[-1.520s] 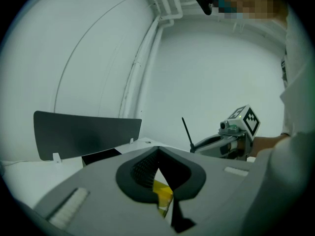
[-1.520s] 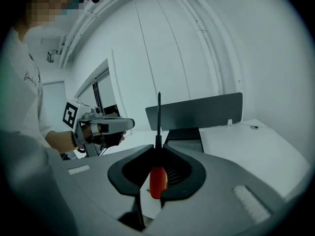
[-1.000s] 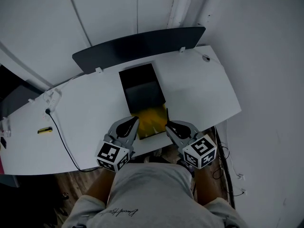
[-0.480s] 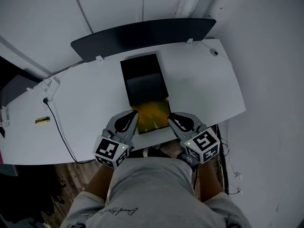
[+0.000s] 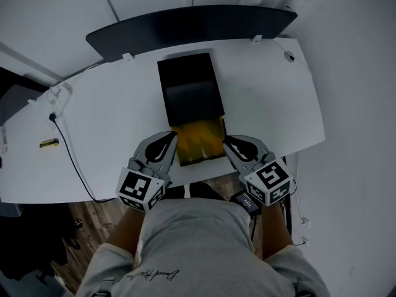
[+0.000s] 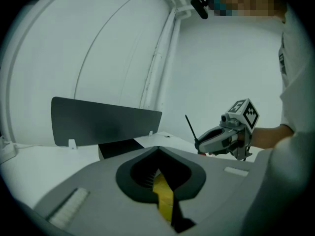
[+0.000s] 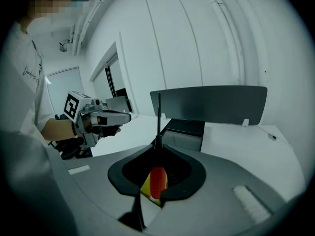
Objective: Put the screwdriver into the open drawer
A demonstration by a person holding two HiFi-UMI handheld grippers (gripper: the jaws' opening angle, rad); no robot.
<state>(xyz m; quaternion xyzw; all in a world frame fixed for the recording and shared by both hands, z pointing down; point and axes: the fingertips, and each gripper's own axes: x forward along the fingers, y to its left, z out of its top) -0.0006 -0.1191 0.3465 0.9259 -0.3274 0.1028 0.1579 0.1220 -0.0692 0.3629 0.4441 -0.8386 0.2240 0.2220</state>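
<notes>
The fingers (image 7: 189,162) of the right gripper (image 7: 158,147) are clamping on the screwdriver (image 7: 156,181). Its red handle is sitting between the pads and its thin dark shaft is sticking out past the tips toward 12 o'clock. The fingers (image 6: 129,176) of the left gripper (image 6: 157,150) are pressing together with nothing between them; only a strip of yellow is showing through the slit below the tips.

In the head view, the open drawer (image 5: 199,142) is showing a yellow inside and is projecting from a black box (image 5: 189,91) toward 6 o'clock on the white desk (image 5: 111,122). The left gripper (image 5: 172,136) is hovering at the drawer's 9 o'clock, just beside it, and the right gripper (image 5: 227,141) at its 3 o'clock. The screwdriver is thus sitting outside the drawer, at its right rim.

A dark panel (image 5: 185,26) is standing along the desk's edge at 12 o'clock. A cable (image 5: 69,156) is trailing across the desk at 9 o'clock, near a small yellow item (image 5: 48,143), possibly a marker.
</notes>
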